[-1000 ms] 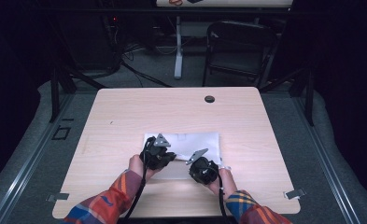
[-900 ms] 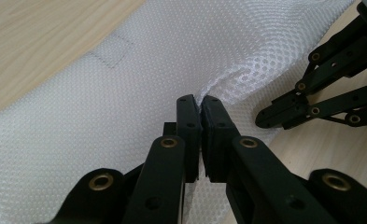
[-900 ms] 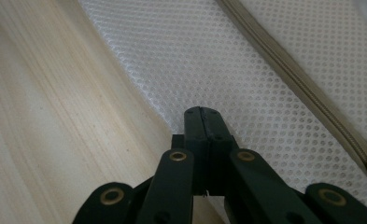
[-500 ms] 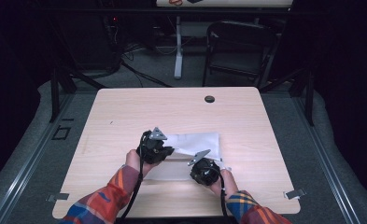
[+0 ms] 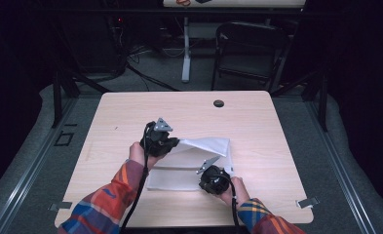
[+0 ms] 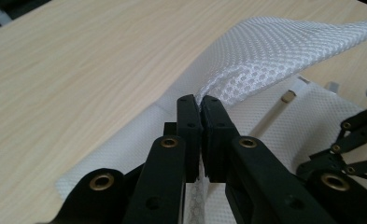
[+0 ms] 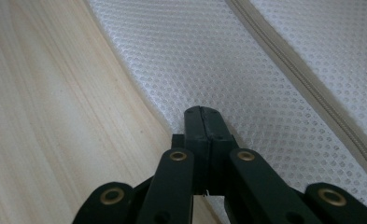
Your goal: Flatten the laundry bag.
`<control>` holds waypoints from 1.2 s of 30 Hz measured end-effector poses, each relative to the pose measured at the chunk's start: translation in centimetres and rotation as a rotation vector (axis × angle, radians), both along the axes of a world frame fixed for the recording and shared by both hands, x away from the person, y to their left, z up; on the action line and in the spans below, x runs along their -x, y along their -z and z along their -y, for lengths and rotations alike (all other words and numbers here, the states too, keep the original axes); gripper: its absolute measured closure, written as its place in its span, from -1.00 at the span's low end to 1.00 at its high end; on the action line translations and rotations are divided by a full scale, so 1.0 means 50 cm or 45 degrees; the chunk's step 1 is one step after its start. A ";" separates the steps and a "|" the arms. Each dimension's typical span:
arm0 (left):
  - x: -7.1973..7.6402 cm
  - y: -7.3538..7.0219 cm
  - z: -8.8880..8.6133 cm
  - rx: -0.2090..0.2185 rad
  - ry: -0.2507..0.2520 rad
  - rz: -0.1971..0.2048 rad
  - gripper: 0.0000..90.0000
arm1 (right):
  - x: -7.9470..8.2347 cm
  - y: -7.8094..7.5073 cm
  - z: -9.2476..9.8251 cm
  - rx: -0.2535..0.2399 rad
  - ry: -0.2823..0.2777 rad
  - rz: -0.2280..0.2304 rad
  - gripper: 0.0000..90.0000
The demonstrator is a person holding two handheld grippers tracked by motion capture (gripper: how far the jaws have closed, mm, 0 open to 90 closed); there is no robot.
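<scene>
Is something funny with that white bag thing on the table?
One corner of the white mesh bag is lifted off the table, pinched in the left gripper; the rest lies flat, its near edge clamped by the right gripper. Nothing looks torn.

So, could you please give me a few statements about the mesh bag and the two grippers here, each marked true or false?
1. The left gripper is shut on a fold of the white mesh bag. True.
2. The bag lies completely flat on the wooden table. False: the pinched part is raised off the table.
3. The right gripper stands wide open above the bag. False: its jaws are shut at the bag's edge.
4. A zipper runs across the bag. True.
5. A round black cap sits on the bag. False: it sits apart, near the table's far edge.
</scene>
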State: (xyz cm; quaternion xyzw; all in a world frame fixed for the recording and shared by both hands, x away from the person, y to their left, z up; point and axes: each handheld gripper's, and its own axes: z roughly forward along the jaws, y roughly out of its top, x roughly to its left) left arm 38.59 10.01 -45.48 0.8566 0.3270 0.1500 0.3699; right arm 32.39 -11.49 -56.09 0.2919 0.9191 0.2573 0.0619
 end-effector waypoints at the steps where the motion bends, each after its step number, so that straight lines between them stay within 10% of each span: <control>1: -0.005 -0.007 0.000 0.001 -0.004 0.003 0.93 | 0.001 0.000 0.000 -0.001 0.002 -0.004 1.00; 30: -0.174 -0.064 0.049 -0.080 -0.148 0.112 0.88 | 0.003 -0.006 0.003 0.009 -0.003 -0.080 1.00; 36: -0.222 -0.062 0.058 -0.068 -0.287 0.112 0.22 | 0.004 -0.007 0.008 -0.053 0.017 -0.083 0.93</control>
